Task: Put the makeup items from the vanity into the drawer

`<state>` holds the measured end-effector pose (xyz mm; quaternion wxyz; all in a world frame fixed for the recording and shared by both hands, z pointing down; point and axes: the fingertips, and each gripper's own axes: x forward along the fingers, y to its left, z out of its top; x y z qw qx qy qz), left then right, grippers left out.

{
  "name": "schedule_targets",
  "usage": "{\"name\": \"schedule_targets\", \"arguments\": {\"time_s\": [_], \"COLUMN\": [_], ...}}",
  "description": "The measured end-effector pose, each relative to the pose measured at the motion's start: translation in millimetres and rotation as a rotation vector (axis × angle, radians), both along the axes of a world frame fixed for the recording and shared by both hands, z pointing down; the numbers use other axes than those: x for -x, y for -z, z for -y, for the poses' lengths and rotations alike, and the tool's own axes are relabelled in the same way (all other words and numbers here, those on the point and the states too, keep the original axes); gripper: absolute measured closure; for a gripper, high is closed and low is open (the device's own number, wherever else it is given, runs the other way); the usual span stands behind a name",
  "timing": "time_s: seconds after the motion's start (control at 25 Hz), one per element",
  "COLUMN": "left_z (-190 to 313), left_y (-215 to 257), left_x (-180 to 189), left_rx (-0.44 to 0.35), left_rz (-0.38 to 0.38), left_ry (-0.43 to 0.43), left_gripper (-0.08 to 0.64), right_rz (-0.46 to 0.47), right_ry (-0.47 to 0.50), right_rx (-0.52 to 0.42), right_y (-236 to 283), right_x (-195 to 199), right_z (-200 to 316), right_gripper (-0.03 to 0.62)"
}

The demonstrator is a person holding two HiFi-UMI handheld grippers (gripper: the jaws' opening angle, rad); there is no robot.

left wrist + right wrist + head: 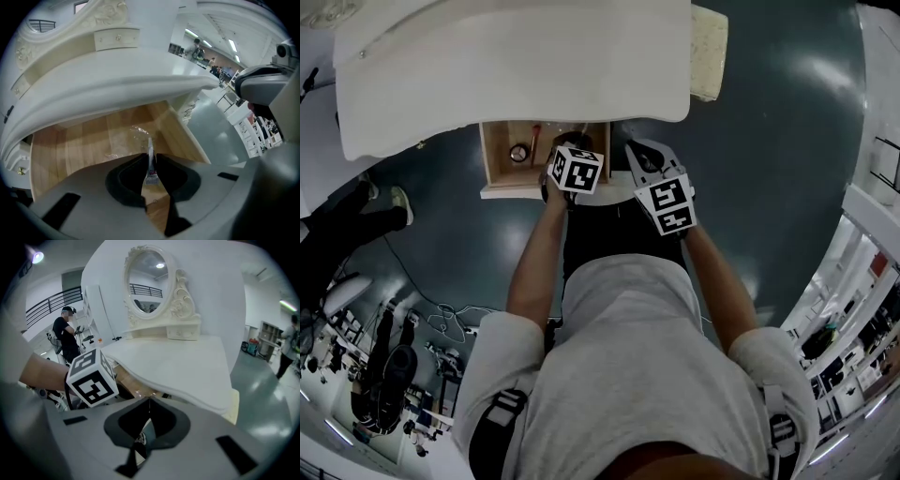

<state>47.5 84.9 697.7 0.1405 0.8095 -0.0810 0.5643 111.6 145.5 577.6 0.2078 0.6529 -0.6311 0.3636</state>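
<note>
- While the left gripper (pixel 151 156) pinches a slim tube (pixel 151 174) between its pads, nozzle end pointing ahead past the jaws, the load hangs over the right half of the open drawer (pixel 70 150) and is not yet resting on its wooden floor.
- Right gripper (pixel 149 401): jaws pressed together with nothing between them. It stands outside the drawer, off its front right corner.
- Step in hand, by judgement: depositing the tube. Lower it until the nozzle end is near the drawer floor, and only then part the jaws. So light a tube may bounce or roll if released from height.
- Hazard: a crumpled clear wrapper (pixel 133 136) lies on the drawer floor just beyond the tube. Set the tube on bare wood beside it, not on top.
- Clearance: the vanity surface (pixel 140 79) overhangs the rear of the drawer. Keep the left gripper forward of that edge and withdraw it upward, toward the drawer front.
- Contents noted in the head view: a small round item (pixel 518 153) and a reddish stick (pixel 534 139) lie in the drawer's left half, apart from the intended drop point.
- Right gripper is best held outside the drawer front, so that it does not nudge the drawer during the release.
</note>
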Motion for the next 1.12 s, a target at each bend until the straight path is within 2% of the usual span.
{"name": "schedule_targets", "arguments": {"time_s": [0.2,0.52,0.8,0.92,1.12], "left_z": [-9.4,-13.4,-19.7,-16.5,-7.8], "left_y": [-8.1,-9.1,-30.5,-24.3,-9.8], "left_x": [0.9,0.2,3.5,-0.6,0.8], "left_rx": [0.044,0.063,0.149,0.139,0.061], "left_rz": [0.023,0.028,0.058,0.046,0.003], "left_ry": [-0.019,-0.023,0.003,0.007,0.044], "left_gripper": [0.492,0.492,0.492,0.492,0.496], "right_rz": [0.001,0.002,0.002,-0.002,-0.008], "right_ry": [-0.016,-0.025,-0.011,-0.005,0.014], "right_rx": [0.005,0.007,0.014,0.016,0.003], "right_y": [1.9,1.5,-9.7,-6.7,-2.3], "right_x": [0.1,-3.3,-5.5,-6.9,-5.9], "right_z": [-5.8,-5.3,-1.1,0.1,2.8], "right_gripper": [0.577,0.577,0.577,0.577,0.577]}}
